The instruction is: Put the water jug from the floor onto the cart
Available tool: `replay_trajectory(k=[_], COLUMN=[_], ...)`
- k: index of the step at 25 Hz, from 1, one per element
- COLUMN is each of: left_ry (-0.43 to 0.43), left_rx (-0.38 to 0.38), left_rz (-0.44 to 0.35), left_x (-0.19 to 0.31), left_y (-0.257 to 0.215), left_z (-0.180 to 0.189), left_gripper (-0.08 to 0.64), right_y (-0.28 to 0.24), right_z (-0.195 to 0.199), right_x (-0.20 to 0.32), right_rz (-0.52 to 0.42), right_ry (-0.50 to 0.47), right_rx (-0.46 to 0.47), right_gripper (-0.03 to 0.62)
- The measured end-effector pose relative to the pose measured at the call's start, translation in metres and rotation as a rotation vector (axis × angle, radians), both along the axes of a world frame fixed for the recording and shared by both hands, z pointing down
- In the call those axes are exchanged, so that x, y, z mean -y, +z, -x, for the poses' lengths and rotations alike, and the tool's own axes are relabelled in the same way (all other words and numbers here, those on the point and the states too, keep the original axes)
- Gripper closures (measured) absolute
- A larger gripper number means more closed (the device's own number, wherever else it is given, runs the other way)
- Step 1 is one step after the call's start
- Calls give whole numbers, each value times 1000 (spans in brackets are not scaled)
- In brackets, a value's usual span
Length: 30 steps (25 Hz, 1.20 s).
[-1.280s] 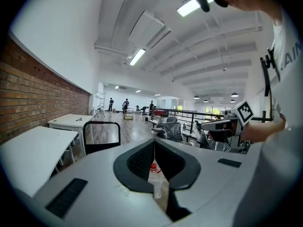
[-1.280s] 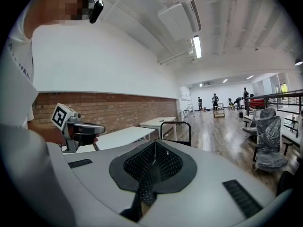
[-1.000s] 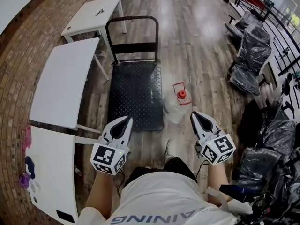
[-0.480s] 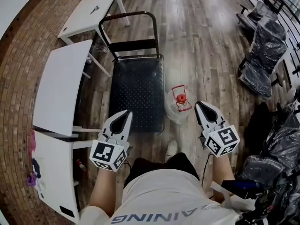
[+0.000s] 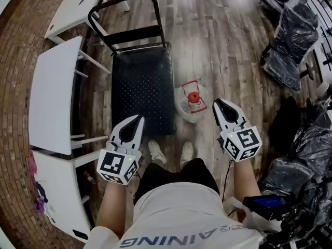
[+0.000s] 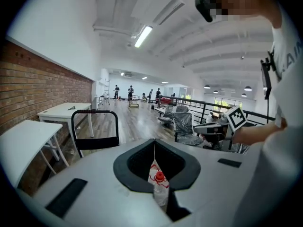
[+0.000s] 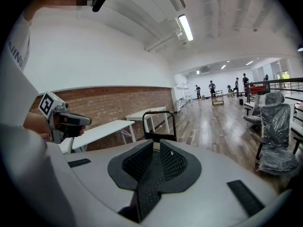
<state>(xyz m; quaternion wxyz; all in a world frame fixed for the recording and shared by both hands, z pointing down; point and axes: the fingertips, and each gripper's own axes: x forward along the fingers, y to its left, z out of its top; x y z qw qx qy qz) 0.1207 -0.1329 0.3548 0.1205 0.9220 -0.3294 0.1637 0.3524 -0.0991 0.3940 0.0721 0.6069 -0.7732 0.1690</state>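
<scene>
The water jug (image 5: pixel 190 101), clear with a red cap and red handle, stands on the wood floor beside the right front corner of the black cart (image 5: pixel 140 90). My left gripper (image 5: pixel 139 118) is shut and empty, over the cart's near edge, left of the jug. Through its slit in the left gripper view (image 6: pixel 154 144) the jug (image 6: pixel 158 186) shows ahead. My right gripper (image 5: pixel 217 103) hangs just right of the jug, not touching it. Its jaws (image 7: pixel 156 146) are a bare crack apart and opening, with nothing between them.
The cart's push handle (image 5: pixel 124 15) rises at its far end. White tables (image 5: pixel 49 95) line the brick wall on the left. Plastic-wrapped chairs (image 5: pixel 282 61) stand at the right. My feet (image 5: pixel 155 150) are on the floor just behind the cart.
Both grippers moved forward and lower, toward the cart and jug. The jug now lies nearly level with the right gripper's tip, and both feet have come into view.
</scene>
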Motion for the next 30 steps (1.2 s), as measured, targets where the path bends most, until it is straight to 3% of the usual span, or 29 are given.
replay_trajectory(k=[7, 11, 14, 25, 30], left_ry=[47, 48, 37, -13, -71], left_rx=[-61, -25, 7, 5, 18], left_rz=[33, 47, 73, 123, 132], left_x=[37, 52, 59, 59, 48], left_y=[26, 52, 79, 135, 165], left_z=[-8, 0, 9, 23, 46], left_gripper=[557, 557, 557, 557, 557], right_y=[65, 112, 150, 305, 366], right_z=[-1, 0, 1, 1, -2], right_x=[32, 56, 72, 102, 103], right_rz=[102, 164, 205, 339, 408], right_ry=[27, 17, 0, -83, -85], right_rx=[-72, -93, -114, -223, -262], right_gripper=[482, 390, 338, 204, 183])
